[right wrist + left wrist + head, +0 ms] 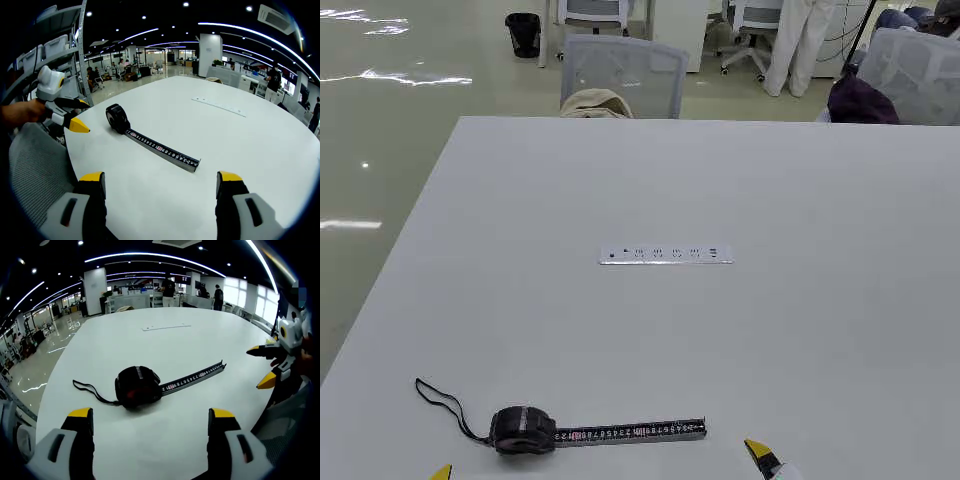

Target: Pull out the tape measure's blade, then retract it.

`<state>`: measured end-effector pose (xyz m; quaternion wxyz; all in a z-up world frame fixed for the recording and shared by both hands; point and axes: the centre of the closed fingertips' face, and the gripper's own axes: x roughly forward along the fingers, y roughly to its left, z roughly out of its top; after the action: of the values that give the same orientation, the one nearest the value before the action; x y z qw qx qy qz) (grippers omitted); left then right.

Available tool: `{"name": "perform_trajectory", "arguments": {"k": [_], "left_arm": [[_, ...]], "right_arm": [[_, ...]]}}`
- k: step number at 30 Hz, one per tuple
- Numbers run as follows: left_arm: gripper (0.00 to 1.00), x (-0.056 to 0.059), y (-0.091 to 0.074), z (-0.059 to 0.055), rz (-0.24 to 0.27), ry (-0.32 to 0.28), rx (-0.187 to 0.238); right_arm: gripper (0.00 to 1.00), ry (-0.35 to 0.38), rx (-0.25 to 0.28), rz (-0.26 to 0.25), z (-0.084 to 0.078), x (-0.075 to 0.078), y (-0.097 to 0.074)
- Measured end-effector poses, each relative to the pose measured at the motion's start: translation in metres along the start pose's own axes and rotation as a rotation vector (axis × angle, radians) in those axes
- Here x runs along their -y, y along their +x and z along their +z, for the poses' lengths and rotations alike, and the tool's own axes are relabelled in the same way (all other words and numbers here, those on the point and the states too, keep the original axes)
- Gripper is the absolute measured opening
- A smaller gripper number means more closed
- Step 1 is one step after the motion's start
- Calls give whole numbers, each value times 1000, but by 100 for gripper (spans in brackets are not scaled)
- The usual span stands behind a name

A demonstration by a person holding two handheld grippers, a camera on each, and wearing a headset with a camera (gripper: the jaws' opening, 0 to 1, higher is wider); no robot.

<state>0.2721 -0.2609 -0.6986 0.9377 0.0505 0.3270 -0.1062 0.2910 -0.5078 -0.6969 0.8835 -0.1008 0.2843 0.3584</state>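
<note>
Left tongs (151, 413), right tongs (160, 175) both spread wide, empty

Big white table (740, 170) with a flush socket strip (665, 255) set in the middle. Past its far edge: a grey mesh chair (623, 72) pushed close, a black bin (524, 34) on the shiny floor (410, 120), and someone in white (800, 40) standing by another office chair (750, 25).

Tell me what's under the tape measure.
The white table: the tape measure and its pulled-out blade lie flat on it. The patch directly beneath them is covered, so it can't be seen.
</note>
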Motion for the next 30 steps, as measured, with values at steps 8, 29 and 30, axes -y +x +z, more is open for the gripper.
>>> {"name": "perform_trajectory", "arguments": {"k": [8, 29, 30], "left_arm": [[88, 0, 9, 2, 22, -36, 7], [84, -10, 41, 17, 103, -62, 30], [83, -11, 43, 16, 104, -66, 28]], "right_arm": [[92, 7, -2, 10, -4, 4, 6], [82, -9, 23, 50, -1, 15, 18], [80, -11, 22, 51, -1, 15, 19]]}}
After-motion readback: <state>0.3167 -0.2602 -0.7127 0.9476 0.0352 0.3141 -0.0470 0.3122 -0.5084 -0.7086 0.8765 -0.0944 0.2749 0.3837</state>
